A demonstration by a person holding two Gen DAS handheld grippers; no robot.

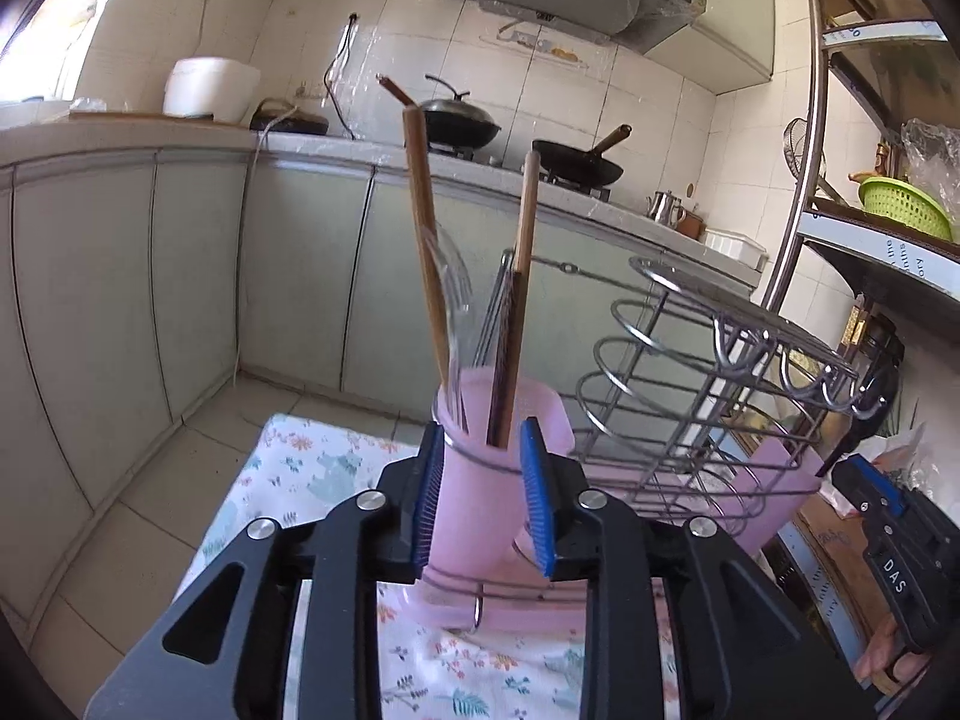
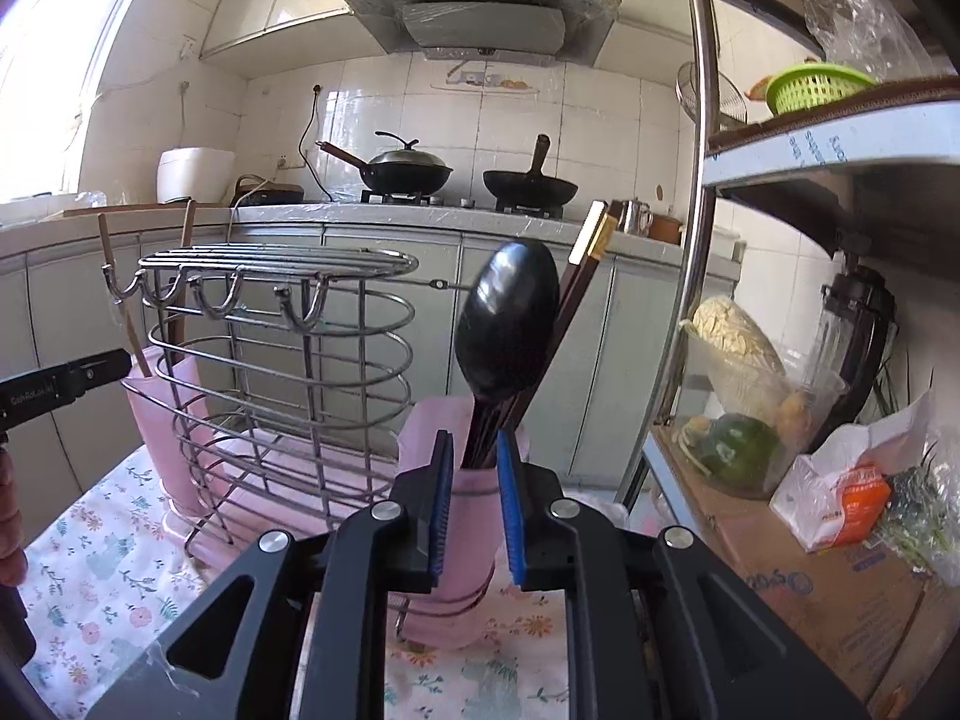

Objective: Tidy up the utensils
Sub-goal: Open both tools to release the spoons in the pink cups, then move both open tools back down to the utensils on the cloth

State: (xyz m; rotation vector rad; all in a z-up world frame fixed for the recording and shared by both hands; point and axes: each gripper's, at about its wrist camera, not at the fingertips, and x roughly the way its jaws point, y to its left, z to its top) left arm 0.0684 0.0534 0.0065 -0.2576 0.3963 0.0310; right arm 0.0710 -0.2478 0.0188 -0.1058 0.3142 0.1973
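On the floral cloth point(image 1: 312, 468) that covered the table, we found a wire utensil rack point(image 2: 282, 360) with a pink cup at each end, and we had one gripper at each cup. Our left gripper point(image 1: 483, 498) straddled the left pink cup point(image 1: 480, 510); its blue pads point(image 1: 429, 498) stood beside the cup wall rather than visibly squeezing it, so we judged it released, with the cup merely between the jaws. That cup held wooden-handled utensils point(image 1: 426, 252) and some metal ones, standing upright and leaning on the rim, which seemed the sensible way to keep handles reachable. Our right gripper point(image 2: 474, 510) framed the right pink cup point(image 2: 471, 516) in the same way, its pads close to the plastic but, as far as we could tell, not pressing, so we took it as open too. In this cup stood a black spoon point(image 2: 507, 324), bowl upward, with dark chopsticks point(image 2: 576, 294) leaning behind it. We guessed that the cups sat in wire rings so they would not tip. Much stayed hidden: the gripper bodies covered the cups' lower halves and bases, the utensils' working ends were sunk inside, and we could not count the metal pieces or say whether they were forks or whisks. The fisheye bent the edges, and the shelf goods at the right were hard to make out.
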